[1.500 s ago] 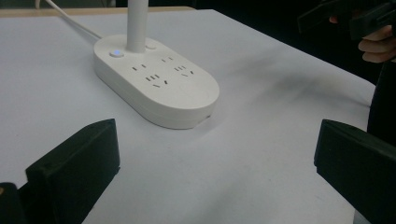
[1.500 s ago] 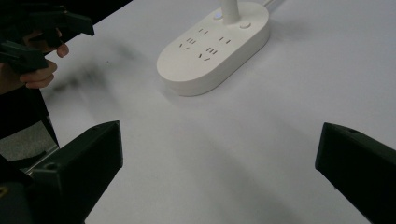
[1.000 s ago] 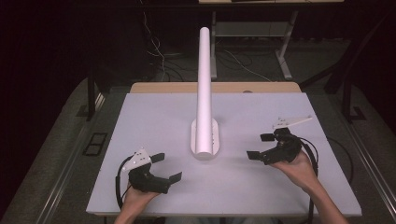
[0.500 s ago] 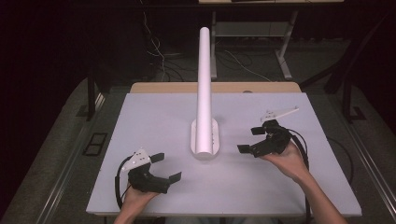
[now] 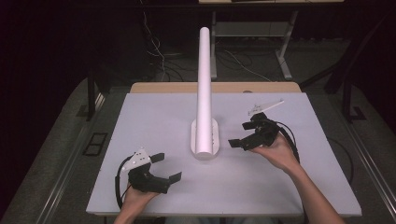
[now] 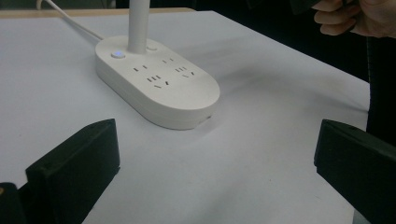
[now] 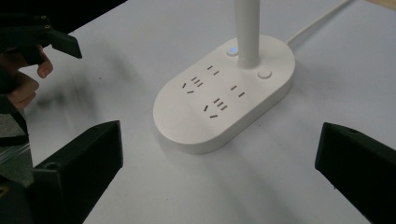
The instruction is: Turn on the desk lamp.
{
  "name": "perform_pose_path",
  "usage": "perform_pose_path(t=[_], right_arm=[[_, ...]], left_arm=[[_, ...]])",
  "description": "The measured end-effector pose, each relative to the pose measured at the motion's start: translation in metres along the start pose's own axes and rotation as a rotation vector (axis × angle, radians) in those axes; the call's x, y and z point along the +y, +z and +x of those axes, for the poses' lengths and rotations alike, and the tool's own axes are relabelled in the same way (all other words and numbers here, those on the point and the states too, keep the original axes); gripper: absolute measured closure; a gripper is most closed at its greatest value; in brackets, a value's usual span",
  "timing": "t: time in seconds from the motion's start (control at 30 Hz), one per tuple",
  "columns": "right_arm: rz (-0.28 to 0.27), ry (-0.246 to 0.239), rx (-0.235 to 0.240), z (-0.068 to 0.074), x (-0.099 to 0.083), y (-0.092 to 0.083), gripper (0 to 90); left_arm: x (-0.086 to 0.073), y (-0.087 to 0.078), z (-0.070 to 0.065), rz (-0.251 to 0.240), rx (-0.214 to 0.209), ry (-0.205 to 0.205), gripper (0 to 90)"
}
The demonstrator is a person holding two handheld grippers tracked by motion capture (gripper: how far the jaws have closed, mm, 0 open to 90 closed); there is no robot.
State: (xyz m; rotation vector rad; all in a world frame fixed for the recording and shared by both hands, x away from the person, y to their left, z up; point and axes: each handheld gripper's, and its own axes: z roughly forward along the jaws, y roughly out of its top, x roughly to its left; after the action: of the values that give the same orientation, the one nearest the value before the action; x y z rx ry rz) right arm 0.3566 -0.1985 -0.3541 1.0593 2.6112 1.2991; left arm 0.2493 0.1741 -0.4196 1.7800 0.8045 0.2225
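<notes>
A white oval lamp base [image 5: 204, 136] with built-in sockets stands mid-table, and a tall white pole [image 5: 204, 84] rises from it. The base [image 6: 156, 84] has a lit blue button [image 6: 118, 54] beside the pole; the right gripper view shows the base [image 7: 224, 95], the same lit button [image 7: 232, 51] and a second round button [image 7: 264, 73]. My left gripper [image 5: 166, 167] rests open near the front left of the table, aimed at the base. My right gripper [image 5: 243, 134] hovers open just right of the base, jaws wide apart, holding nothing.
The white table [image 5: 289, 186] has bare surface in front and on both sides. A white cord [image 6: 70, 19] runs from the base toward the back edge. Cables and table legs lie on the dark floor [image 5: 261, 60] behind. The person's other hand [image 6: 355, 16] shows in the left gripper view.
My right gripper has moved left and slightly forward toward the lamp base. The left gripper has stayed where it was.
</notes>
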Motion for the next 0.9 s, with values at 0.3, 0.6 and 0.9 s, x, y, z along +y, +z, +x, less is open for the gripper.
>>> perform_pose_path(t=[0.3,0.6,0.9], right_arm=[[0.005,-0.002,0.002,-0.005,0.015,0.013,0.7],[0.017,0.001,0.004,-0.009,0.026,0.027,0.7],[0.018,0.01,0.004,-0.017,0.033,0.043,0.7]], left_arm=[[0.0,0.0,0.0,-0.002,-0.003,0.0,0.0],[0.0,0.0,0.0,-0.002,-0.005,0.001,0.0],[0.0,0.0,0.0,-0.005,-0.01,0.0,0.0]])
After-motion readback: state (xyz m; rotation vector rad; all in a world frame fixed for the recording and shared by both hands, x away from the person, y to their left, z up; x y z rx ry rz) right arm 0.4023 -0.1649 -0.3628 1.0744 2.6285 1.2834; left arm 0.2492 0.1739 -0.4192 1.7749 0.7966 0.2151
